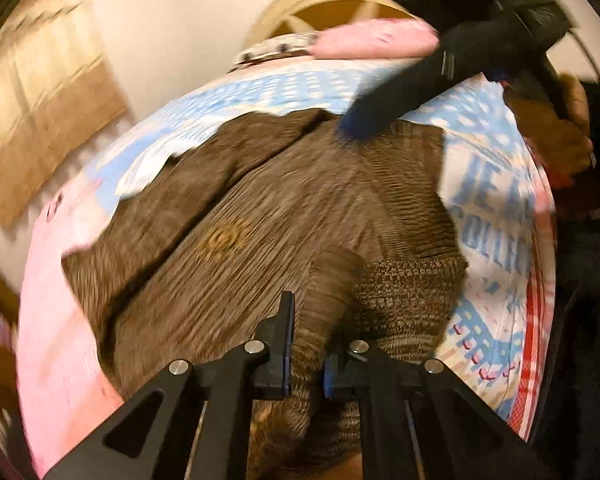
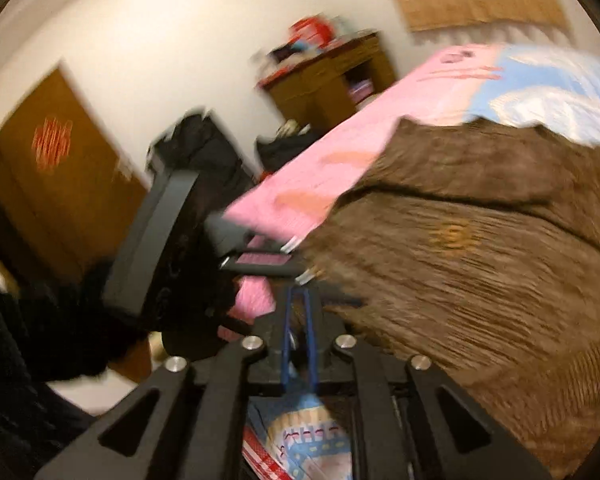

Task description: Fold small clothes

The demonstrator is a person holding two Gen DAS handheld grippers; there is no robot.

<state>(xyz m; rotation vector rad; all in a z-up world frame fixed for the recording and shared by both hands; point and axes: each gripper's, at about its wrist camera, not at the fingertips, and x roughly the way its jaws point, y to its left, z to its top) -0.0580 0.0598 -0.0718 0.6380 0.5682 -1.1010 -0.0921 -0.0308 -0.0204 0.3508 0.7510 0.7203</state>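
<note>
The brown sweater (image 1: 260,200) lies spread on the bed (image 1: 60,340). The left tongs (image 1: 306,364) clamp its near fold; the right tongs (image 2: 298,320), blurred, seem nearly closed at its edge.

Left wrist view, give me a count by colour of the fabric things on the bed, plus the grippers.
Brown: 1, the ribbed sweater
Pink and blue: 1, the printed bedspread under it
Black: 2, the left gripper shut on a fold of the sweater, and the right gripper at its far edge
Total: 4
</note>
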